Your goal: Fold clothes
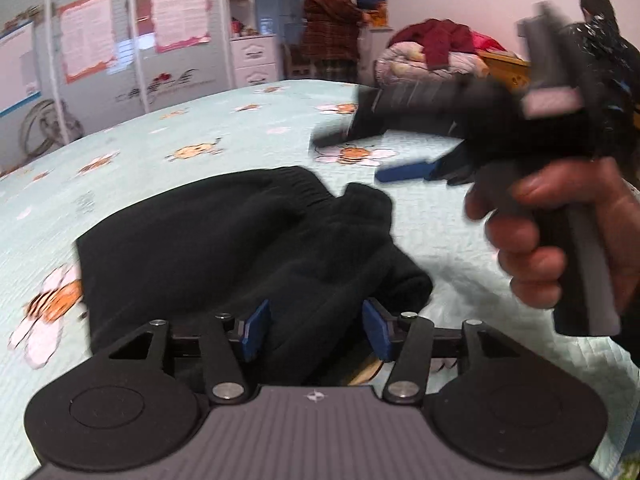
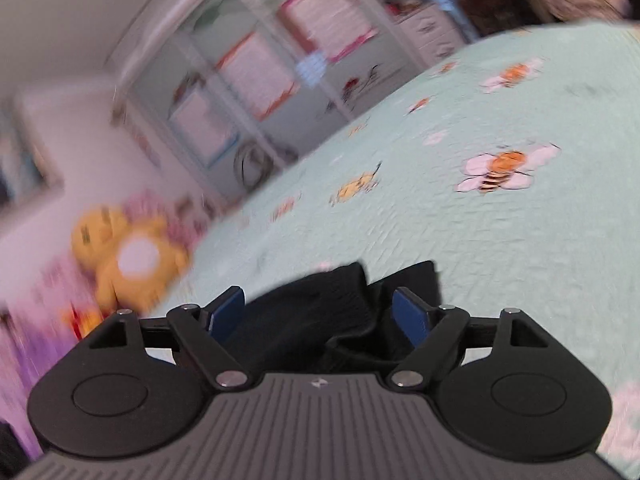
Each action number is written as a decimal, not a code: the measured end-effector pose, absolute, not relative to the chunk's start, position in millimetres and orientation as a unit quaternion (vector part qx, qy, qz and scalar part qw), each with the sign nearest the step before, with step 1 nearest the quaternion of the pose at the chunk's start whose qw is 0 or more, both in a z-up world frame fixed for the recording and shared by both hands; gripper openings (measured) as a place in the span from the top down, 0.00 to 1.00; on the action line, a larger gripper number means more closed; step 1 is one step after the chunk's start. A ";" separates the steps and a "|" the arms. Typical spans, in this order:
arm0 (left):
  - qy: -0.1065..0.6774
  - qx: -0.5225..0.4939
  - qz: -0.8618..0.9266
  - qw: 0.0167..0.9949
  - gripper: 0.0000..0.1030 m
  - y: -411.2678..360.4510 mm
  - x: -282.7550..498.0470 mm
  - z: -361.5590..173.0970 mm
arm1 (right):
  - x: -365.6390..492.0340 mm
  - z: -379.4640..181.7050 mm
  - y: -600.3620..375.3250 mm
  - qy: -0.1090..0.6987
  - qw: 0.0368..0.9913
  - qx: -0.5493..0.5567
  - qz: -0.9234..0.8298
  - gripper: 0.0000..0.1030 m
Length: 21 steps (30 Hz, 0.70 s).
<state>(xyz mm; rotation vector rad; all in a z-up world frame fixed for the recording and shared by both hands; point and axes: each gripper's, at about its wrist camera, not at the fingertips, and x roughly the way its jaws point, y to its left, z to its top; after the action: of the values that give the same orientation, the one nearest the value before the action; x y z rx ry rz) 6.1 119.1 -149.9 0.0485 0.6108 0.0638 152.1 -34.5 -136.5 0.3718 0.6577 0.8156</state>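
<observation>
Black garment (image 1: 224, 248): matt knit, ribbed hem; bedspread (image 1: 168, 152): quilted cloth w/ bee print

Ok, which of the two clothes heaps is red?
The far one, piled on bedding beyond the bed. The near heap, in front of the left tongs, is black.

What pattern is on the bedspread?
Pale mint bedspread with cartoon bees and white flowers; clearest in the left wrist view.

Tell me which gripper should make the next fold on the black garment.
Left, probably. The left gripper sits open right at the near edge of the black garment on the bedspread. The right gripper, also open, is blurred above the bedspread beyond it.
</observation>
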 end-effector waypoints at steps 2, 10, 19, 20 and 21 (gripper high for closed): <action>0.304 0.024 0.051 0.951 0.46 126.7 -3.7 -149.3 | 152.1 -149.0 -8.0 0.339 0.858 0.100 0.373 0.22; 0.325 -0.007 0.114 0.939 0.44 171.5 -28.9 -159.3 | 151.2 -158.9 -11.8 0.344 0.872 0.100 0.333 0.83; 0.334 -0.022 0.131 0.933 0.36 184.3 -41.5 -168.7 | 148.8 -179.9 -25.3 0.360 0.874 0.139 0.296 0.72; 0.334 -0.023 0.128 0.933 0.36 184.0 -41.4 -169.6 | 144.4 -176.0 -28.8 0.349 0.878 0.145 0.295 0.65; 0.334 -0.024 0.125 0.934 0.36 183.6 -41.3 -170.4 | 140.1 -172.1 -32.3 0.338 0.882 0.151 0.293 0.55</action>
<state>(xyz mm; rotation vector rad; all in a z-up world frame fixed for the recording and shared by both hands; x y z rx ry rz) -41.3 183.6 -170.4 -0.0483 0.6836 0.2557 140.1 -32.3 -172.1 0.3135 0.7038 0.6104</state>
